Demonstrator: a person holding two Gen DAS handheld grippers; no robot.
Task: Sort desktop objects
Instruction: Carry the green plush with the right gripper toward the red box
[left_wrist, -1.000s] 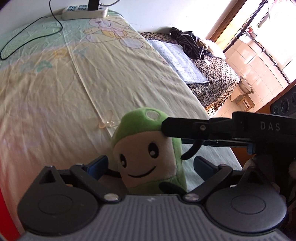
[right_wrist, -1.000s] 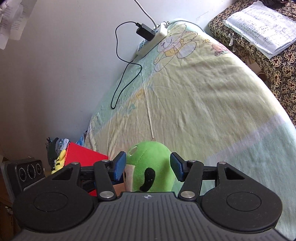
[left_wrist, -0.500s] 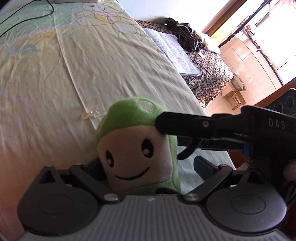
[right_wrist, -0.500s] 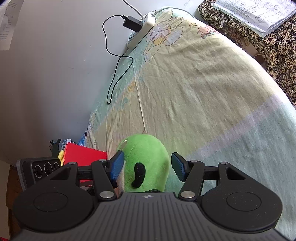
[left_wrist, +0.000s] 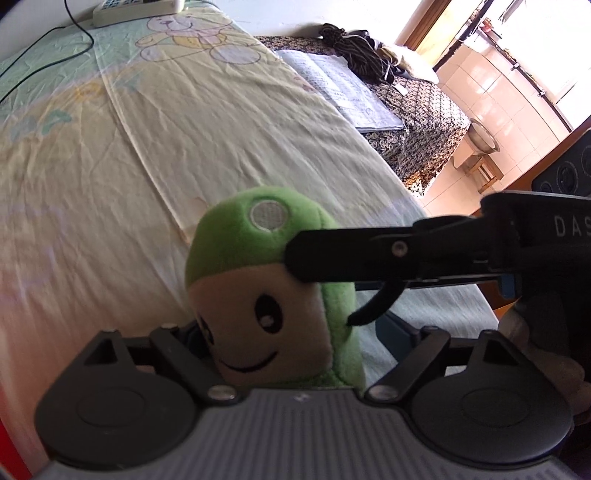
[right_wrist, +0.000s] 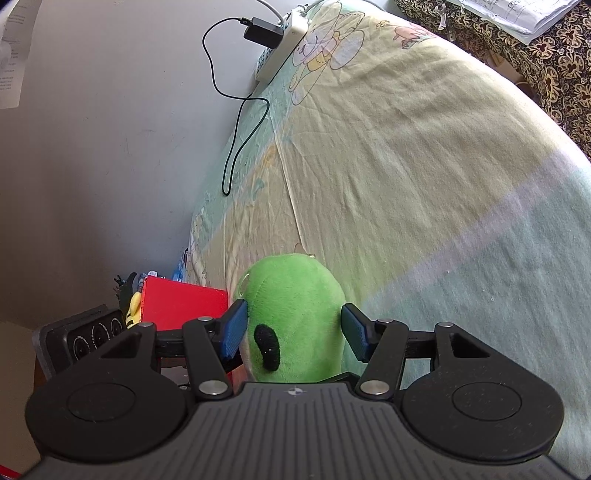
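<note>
The green plush toy (right_wrist: 293, 317) sits at six o'clock, squeezed between the right gripper (right_wrist: 293, 334)'s blue pads. The left gripper (left_wrist: 291, 341) straddles it, wide open. Judged mid-carry; next, reach the red box (right_wrist: 183, 308) at nine o'clock.

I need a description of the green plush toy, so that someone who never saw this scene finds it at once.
Start at the pale yellow-green bedsheet with cartoon bears. Near its close end stands the green plush toy, between the jaws of the right gripper. Unlike the red box beside it, it is soft, rounded, and has a cream smiling face.
</note>
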